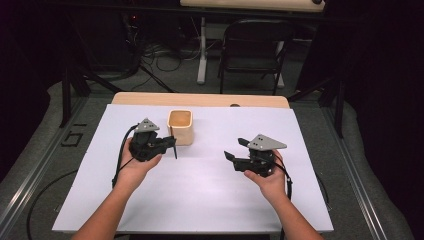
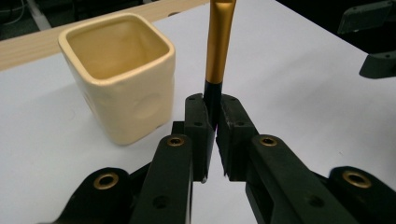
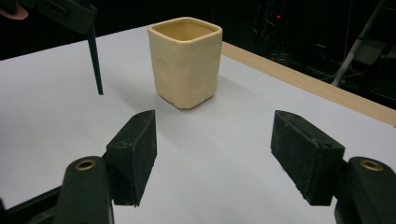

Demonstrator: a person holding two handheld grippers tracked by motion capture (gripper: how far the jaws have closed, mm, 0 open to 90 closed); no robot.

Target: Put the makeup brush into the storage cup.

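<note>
A cream square ceramic cup (image 1: 180, 126) (image 2: 119, 74) (image 3: 186, 60) stands upright and empty on the white sheet, toward the back. My left gripper (image 1: 172, 142) (image 2: 212, 116) is just left of the cup, shut on a thin brush (image 2: 218, 46) with a gold ferrule and a black handle. The brush's black handle (image 1: 175, 150) (image 3: 95, 65) hangs down past the jaws, its tip just above the sheet. My right gripper (image 1: 234, 148) (image 3: 215, 149) hovers at the right of the sheet, pointing toward the cup. It is open with nothing between its pads (image 3: 135, 154).
The white sheet (image 1: 200, 195) covers a wooden table whose far edge (image 1: 200, 99) shows behind the cup. A black folding chair (image 1: 252, 50) and cables lie on the floor beyond. Bare sheet lies between the two hands and in front of the cup.
</note>
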